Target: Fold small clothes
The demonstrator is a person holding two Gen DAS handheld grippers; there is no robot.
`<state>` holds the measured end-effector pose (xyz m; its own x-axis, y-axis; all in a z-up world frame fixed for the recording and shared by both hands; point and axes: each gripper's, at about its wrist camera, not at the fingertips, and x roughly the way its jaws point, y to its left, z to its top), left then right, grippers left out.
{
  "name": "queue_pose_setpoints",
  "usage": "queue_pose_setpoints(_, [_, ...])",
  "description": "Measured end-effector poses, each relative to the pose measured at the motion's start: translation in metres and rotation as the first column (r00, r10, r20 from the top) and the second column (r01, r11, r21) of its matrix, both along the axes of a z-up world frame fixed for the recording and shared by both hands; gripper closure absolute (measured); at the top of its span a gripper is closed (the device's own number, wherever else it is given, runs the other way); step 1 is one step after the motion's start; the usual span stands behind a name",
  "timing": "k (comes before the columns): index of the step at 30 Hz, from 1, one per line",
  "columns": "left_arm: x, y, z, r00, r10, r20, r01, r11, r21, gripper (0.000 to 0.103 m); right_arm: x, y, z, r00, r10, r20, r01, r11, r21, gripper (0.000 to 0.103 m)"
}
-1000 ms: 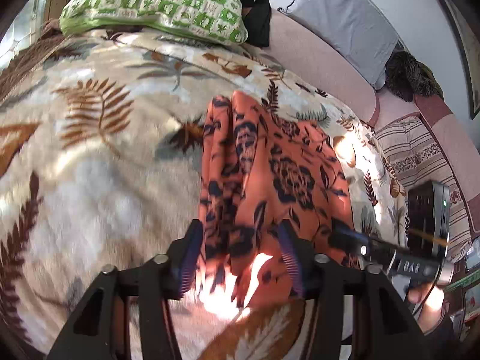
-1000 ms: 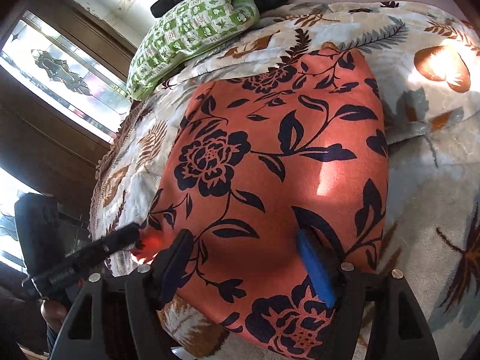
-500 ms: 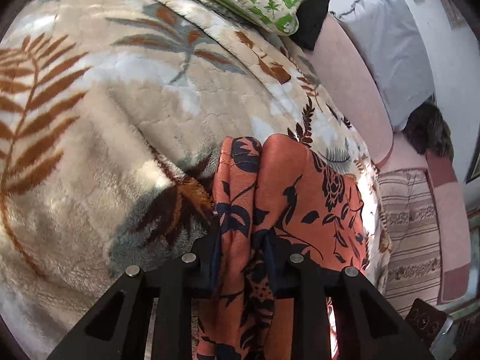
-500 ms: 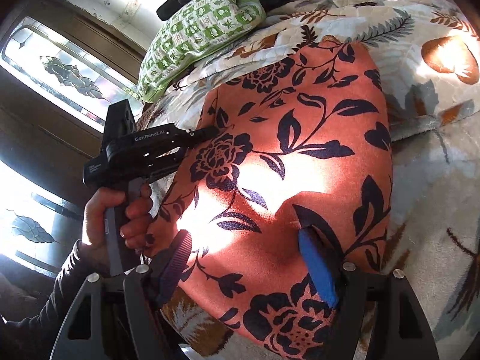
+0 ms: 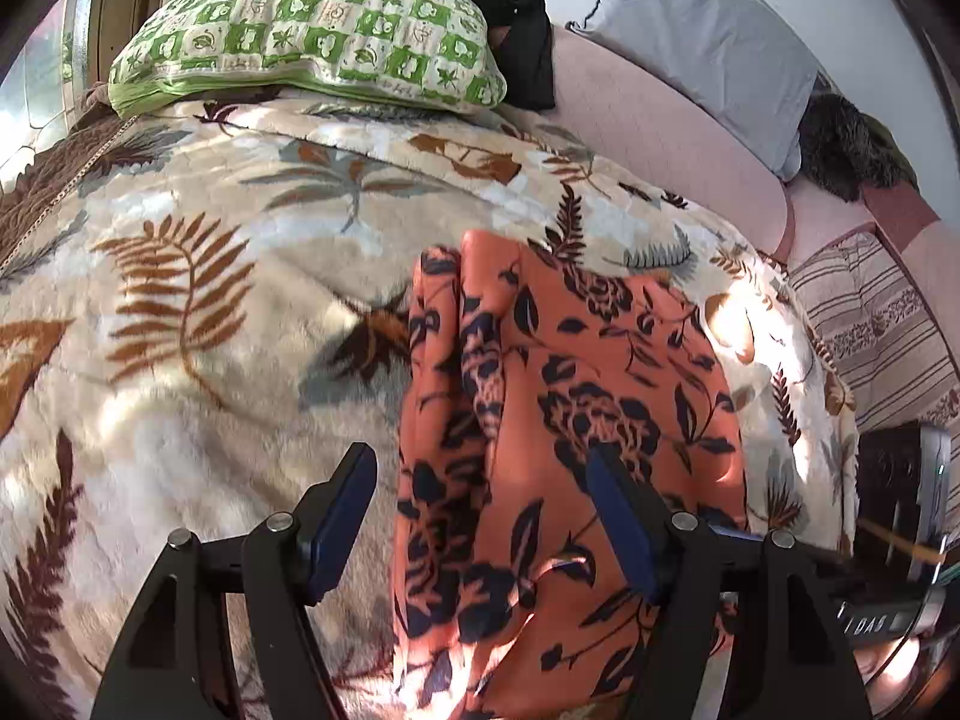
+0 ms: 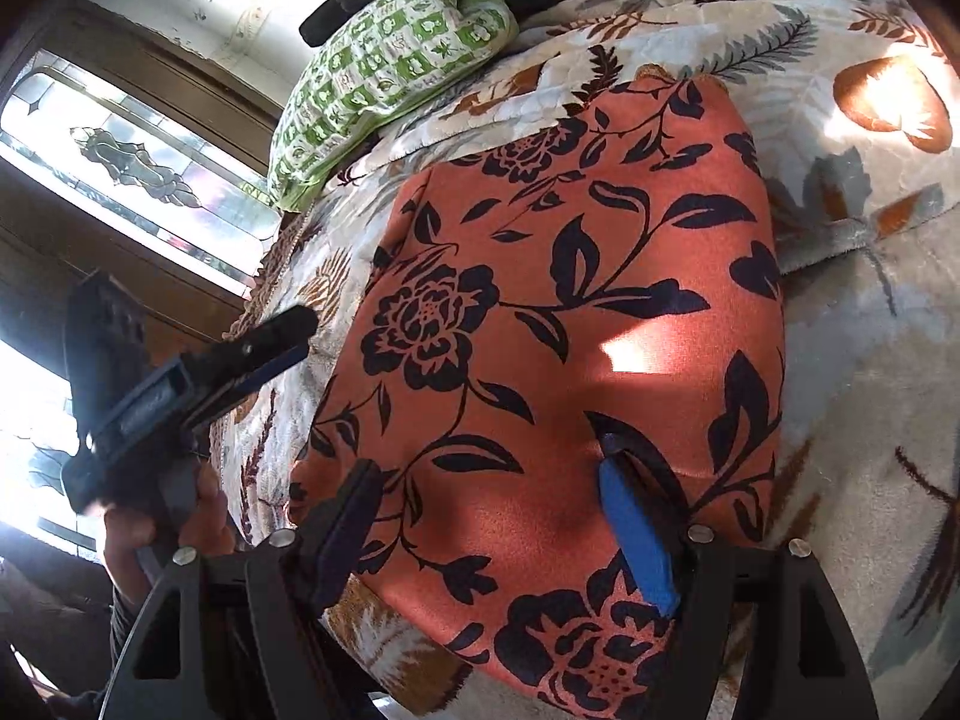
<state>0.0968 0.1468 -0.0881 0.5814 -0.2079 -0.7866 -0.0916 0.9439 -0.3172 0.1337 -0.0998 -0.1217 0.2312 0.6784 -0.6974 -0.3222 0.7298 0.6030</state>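
An orange cloth with a dark floral print (image 5: pixel 558 420) lies folded on a leaf-patterned blanket (image 5: pixel 198 324); it also shows in the right wrist view (image 6: pixel 540 330). Its left side is bunched into a fold (image 5: pixel 444 360). My left gripper (image 5: pixel 480 516) is open above the cloth's near end, holding nothing. It also shows at the left of the right wrist view (image 6: pixel 240 360), off the cloth's edge. My right gripper (image 6: pixel 498 528) is open, its fingers resting on the cloth's near part.
A green checked pillow (image 5: pixel 312 42) and a black garment (image 5: pixel 510 12) lie at the head of the bed. A grey pillow (image 5: pixel 708 42) leans on pink cushions, with a striped cloth (image 5: pixel 870 324) at the right. A window (image 6: pixel 120 168) is at the left.
My left gripper was shut on the cloth's folded left edge half a second ago; it has opened, let go and drawn back. The right gripper has stayed in place.
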Motion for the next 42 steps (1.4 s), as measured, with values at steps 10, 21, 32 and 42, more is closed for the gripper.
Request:
queue_pose_setpoints(10, [-0.016, -0.017, -0.026, 0.998, 0.011, -0.056, -0.008, 0.999, 0.052, 0.070, 0.006, 0.000, 0.000, 0.999, -0.004, -0.038, 0.004, 1.000, -0.007, 0.025])
queue_pose_setpoints(21, [-0.026, -0.023, -0.013, 1.000, -0.007, -0.022, 0.008, 0.999, 0.044, 0.043, 0.004, -0.007, 0.005, 0.998, -0.028, -0.052, 0.031, 0.998, 0.050, 0.021])
queue_pose_setpoints(32, [-0.010, 0.029, -0.020, 0.999, 0.052, -0.003, -0.052, 0.973, -0.223, 0.021, 0.013, -0.103, 0.000, 0.962, -0.232, -0.143, 0.259, 0.942, 0.212, 0.018])
queue_pose_setpoints(42, [0.019, 0.010, -0.049, 0.993, -0.024, -0.114, 0.001, 0.979, -0.202, 0.023, 0.056, -0.072, -0.056, 0.936, -0.163, -0.311, 0.256, 0.922, 0.289, 0.018])
